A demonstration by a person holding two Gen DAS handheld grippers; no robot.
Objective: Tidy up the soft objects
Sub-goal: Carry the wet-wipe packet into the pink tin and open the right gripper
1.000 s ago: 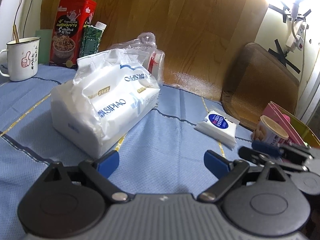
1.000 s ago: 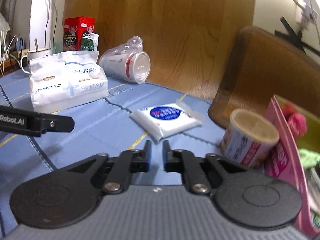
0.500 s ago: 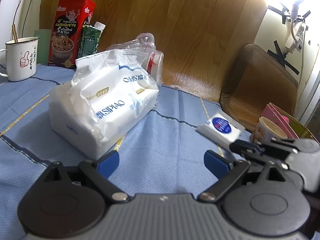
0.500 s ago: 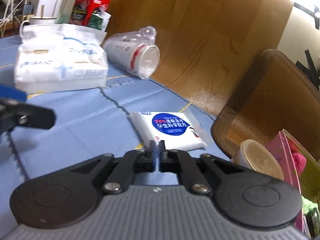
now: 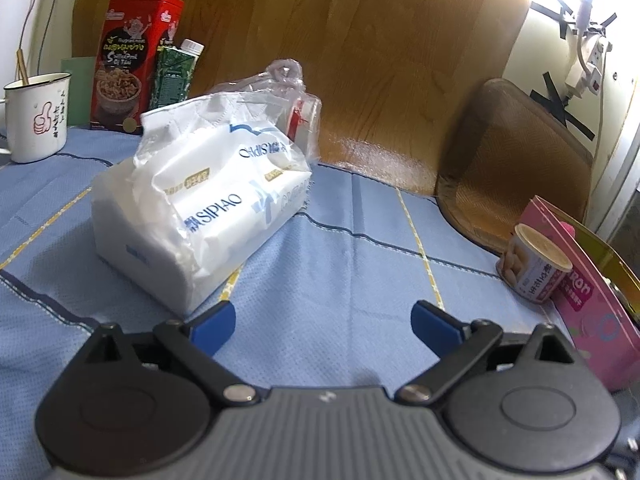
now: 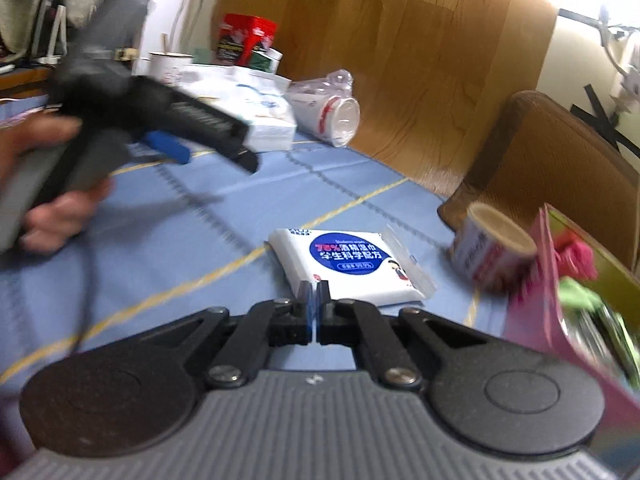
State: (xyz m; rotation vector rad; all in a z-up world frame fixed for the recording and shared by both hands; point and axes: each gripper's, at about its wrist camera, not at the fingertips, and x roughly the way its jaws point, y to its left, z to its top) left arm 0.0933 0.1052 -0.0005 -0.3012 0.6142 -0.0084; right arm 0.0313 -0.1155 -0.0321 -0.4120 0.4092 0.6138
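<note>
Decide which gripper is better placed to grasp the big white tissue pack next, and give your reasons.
Left. The left gripper is open, its fingers right at the tissue pack. The right gripper is shut and faces the small wipes packet instead.

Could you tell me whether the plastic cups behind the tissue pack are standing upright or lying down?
Lying down. In the right wrist view the cups rest on their side on the tablecloth, mouth facing the camera, beside the tissue pack.
</note>
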